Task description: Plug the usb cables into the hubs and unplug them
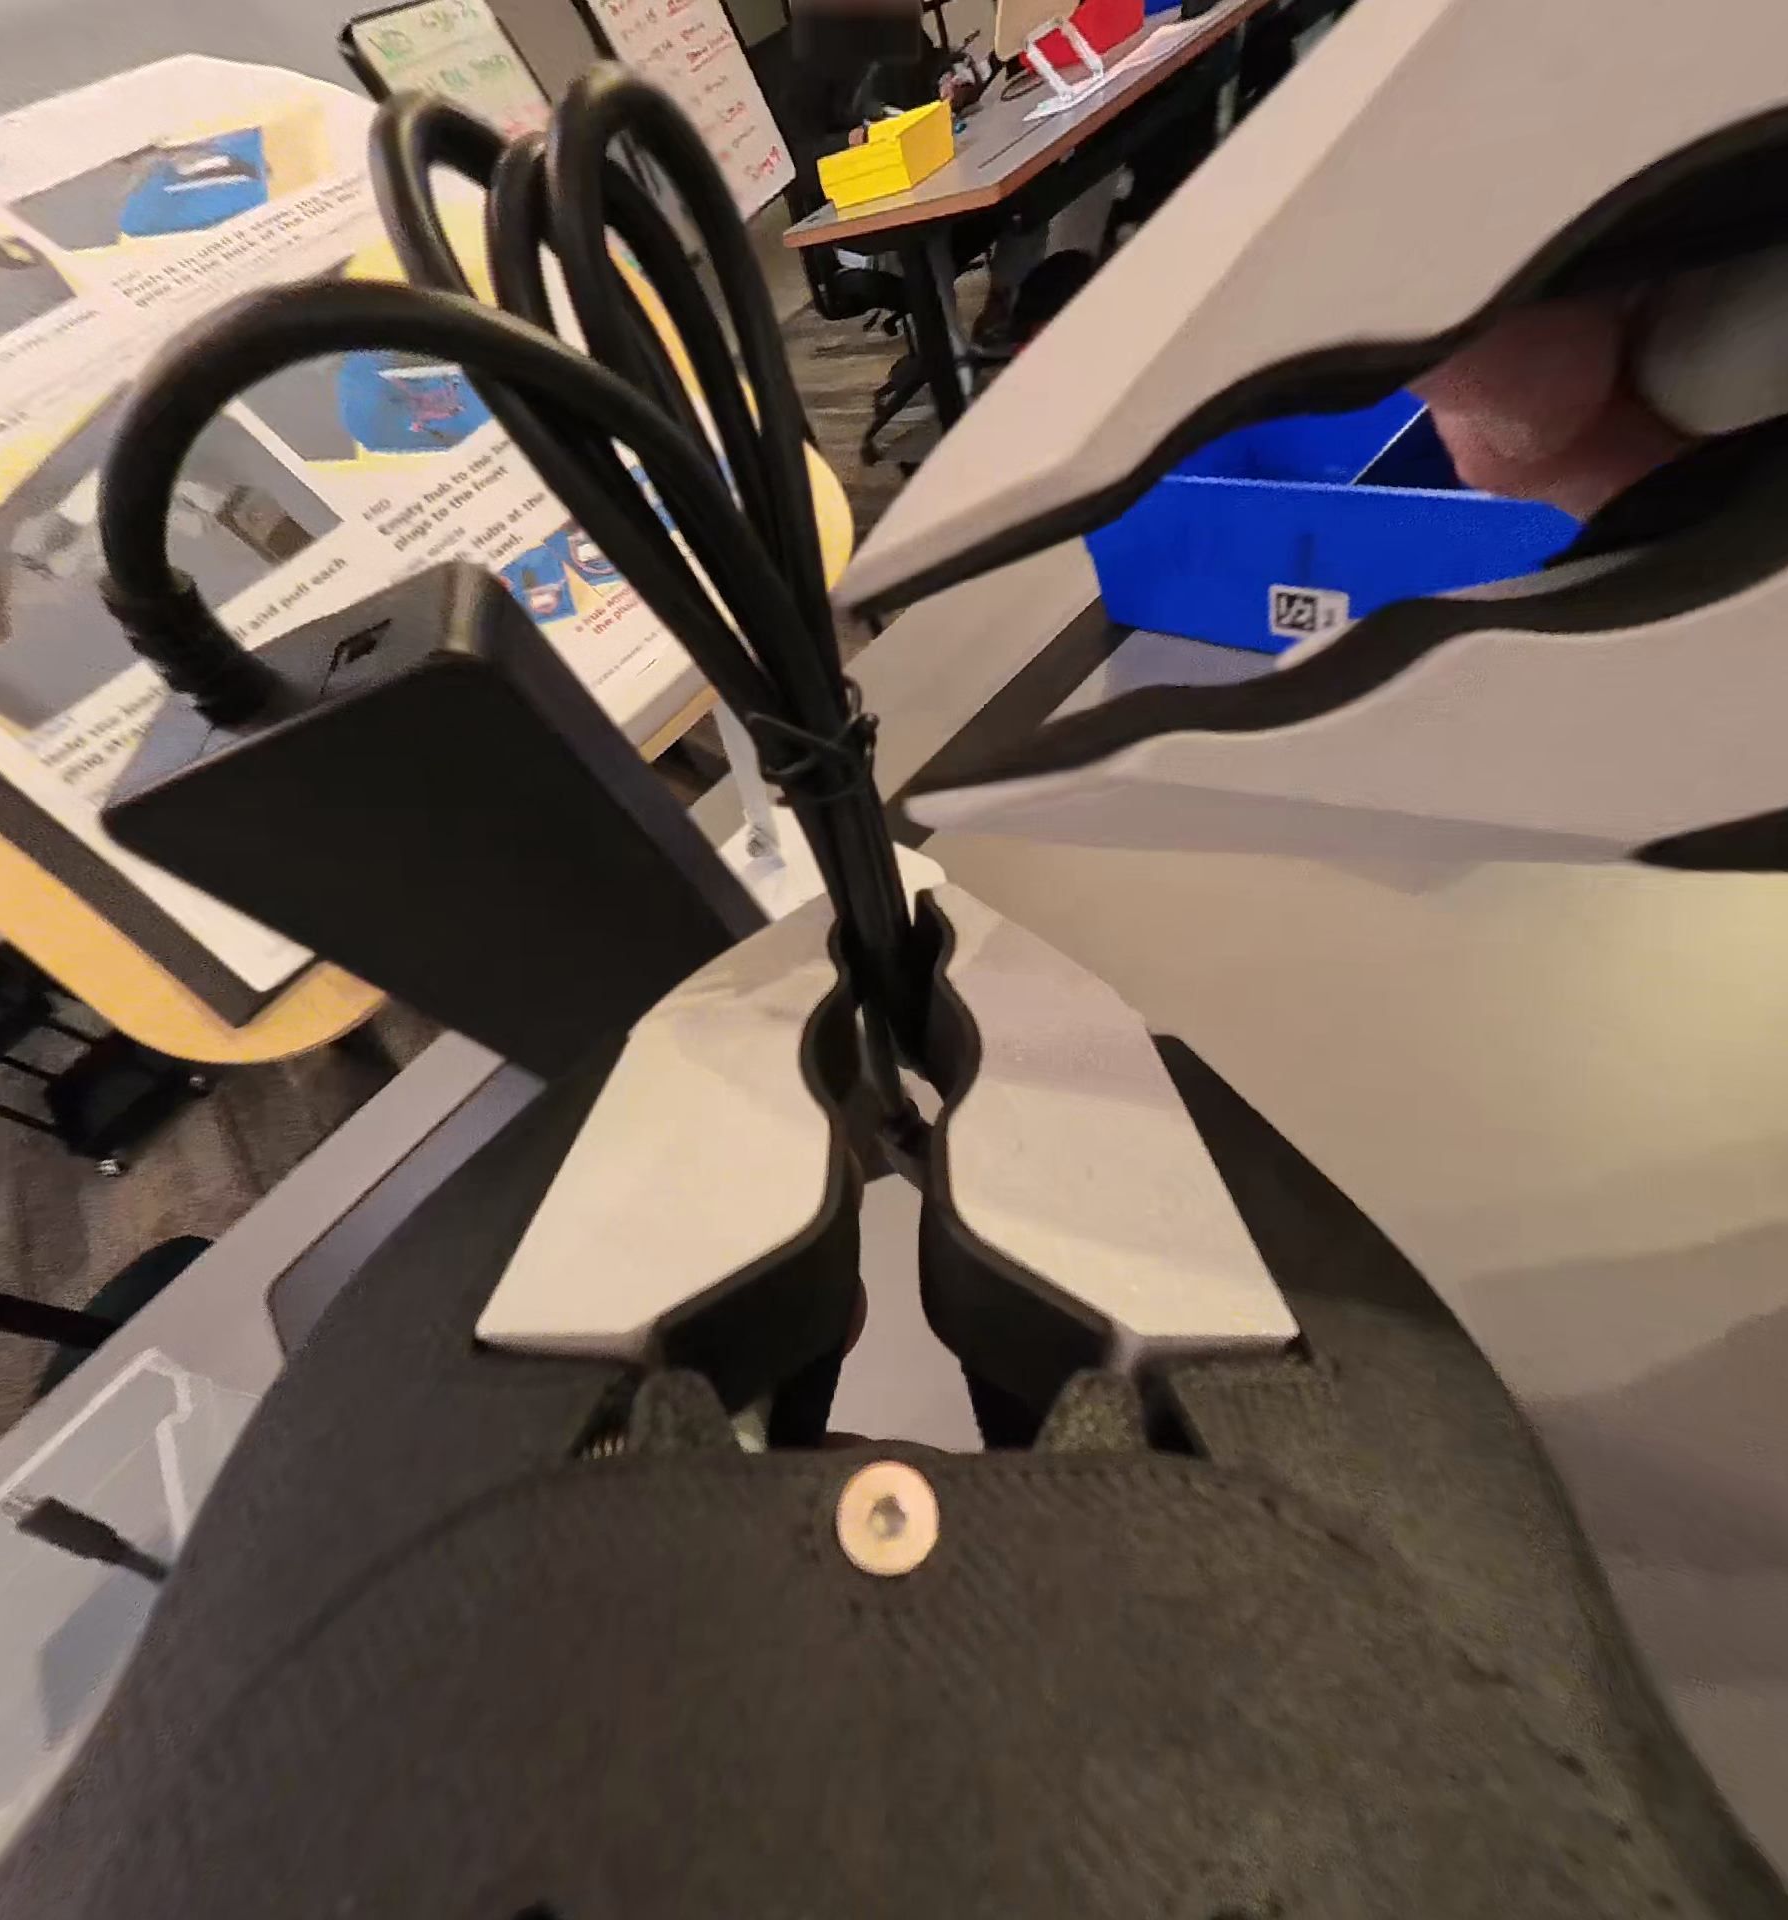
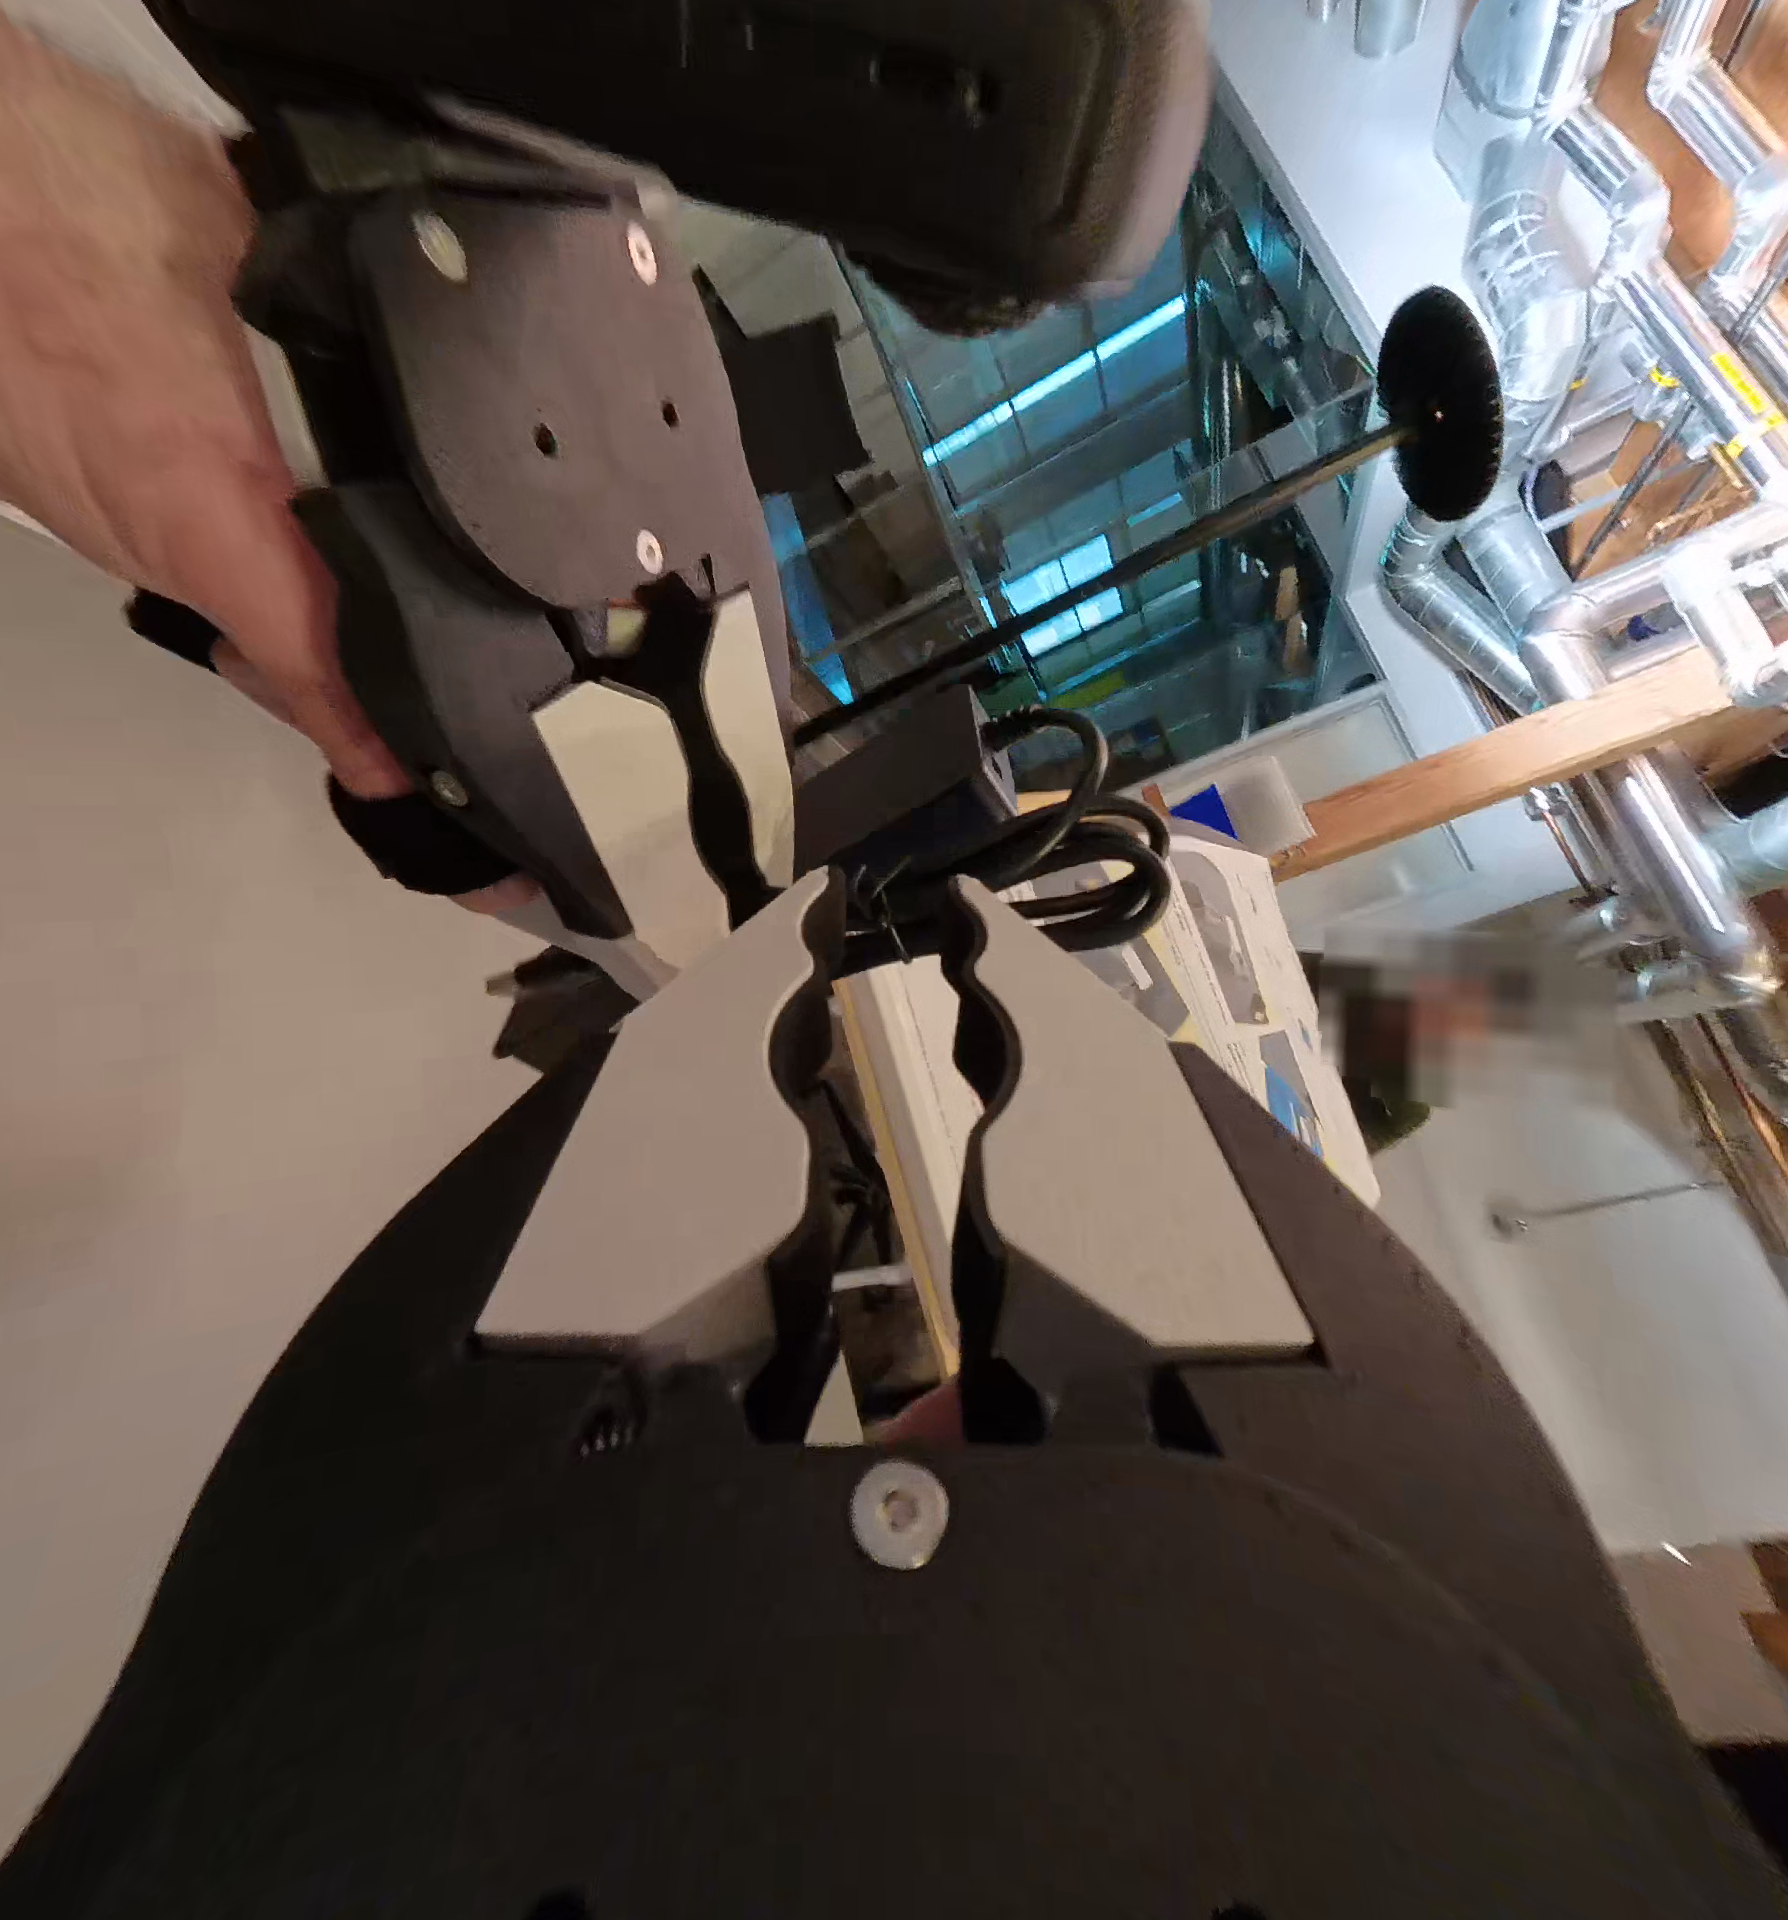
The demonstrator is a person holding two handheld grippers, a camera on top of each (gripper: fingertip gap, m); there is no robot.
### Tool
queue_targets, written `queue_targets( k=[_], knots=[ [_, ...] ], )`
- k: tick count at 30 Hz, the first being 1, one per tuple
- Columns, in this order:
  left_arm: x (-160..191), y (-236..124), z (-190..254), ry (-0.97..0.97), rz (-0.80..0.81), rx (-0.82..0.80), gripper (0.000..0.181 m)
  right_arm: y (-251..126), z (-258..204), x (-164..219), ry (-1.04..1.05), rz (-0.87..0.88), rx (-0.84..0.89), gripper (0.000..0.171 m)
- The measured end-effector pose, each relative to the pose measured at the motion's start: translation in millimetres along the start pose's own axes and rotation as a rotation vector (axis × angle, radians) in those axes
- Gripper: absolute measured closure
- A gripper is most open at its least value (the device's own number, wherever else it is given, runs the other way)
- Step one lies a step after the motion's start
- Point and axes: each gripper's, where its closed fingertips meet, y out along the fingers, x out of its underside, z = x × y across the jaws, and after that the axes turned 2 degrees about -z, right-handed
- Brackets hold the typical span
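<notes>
Left gripper (image 1: 885,940): jaws nearly closed, pinching the bundled black cable (image 1: 724,416) just below its twist tie (image 1: 817,753); loops fan up & away above the fingertips. Black hub (image 1: 422,810) hangs off the cable's far end, left of the jaws, tilted, up in the air, not resting on anything.

Right gripper (image 2: 895,894): jaws part open, a clear gap between them, tips straddling the same cable bundle (image 2: 1087,842) near the tie; contact w/ cable – can't tell. In the left wrist view its fingers (image 1: 1285,416) come in from the right, tips just beside the tie.

Surface: grey tabletop (image 1: 194,1351) below the left gripper, clear plastic stand (image 1: 131,1423) at its left edge. Blue bin (image 1: 1285,540) w/ small label farther back on the right. Instruction sheet (image 1: 277,468) w/ photos, yellow border, propped behind the hub.

Room: whiteboards (image 1: 703,94), desk w/ yellow box (image 1: 885,156), office chairs, carpet. Right wrist view, tilted toward the ceiling: silver ducts (image 2: 1596,312), wood beams, glass partitions. Hand (image 2: 121,416) grips the left tool.
</notes>
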Motion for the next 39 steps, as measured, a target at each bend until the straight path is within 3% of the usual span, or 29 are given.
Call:
queue_targets(
  k=[9, 11, 18, 20, 25, 30, 39],
  knots=[
    [-1, -1, -1, 0.067, -0.025, -0.098, 0.174, 8, -2, 0, -0.027, -0.02, 0.057, 0.159],
    [1, 0, -2, 0.056, -0.032, -0.109, 0.174, 9, 1, 3, -0.051, -0.066, 0.094, 0.166],
    [-3, -2, -7, 0.039, -0.01, -0.143, 0.175, 12, 2, 3, -0.065, -0.115, 0.136, 0.163],
    [-2, -1, -7, 0.034, -0.008, -0.146, 0.175, 13, 1, 4, -0.051, -0.106, 0.128, 0.171],
    [-8, -4, -7, -0.013, 0.031, -0.111, 0.176, 9, 4, 0, 0.044, -0.033, 0.097, 0.171],
    [-20, -14, -11, -0.109, 0.122, -0.064, 0.177, -2, 10, -14, 0.298, 0.171, -0.007, 0.171],
    [-50, -32, -3, -0.237, 0.32, 0.057, 0.176, -26, 32, -30, 1.229, 0.83, -0.408, 0.171]
  ],
)
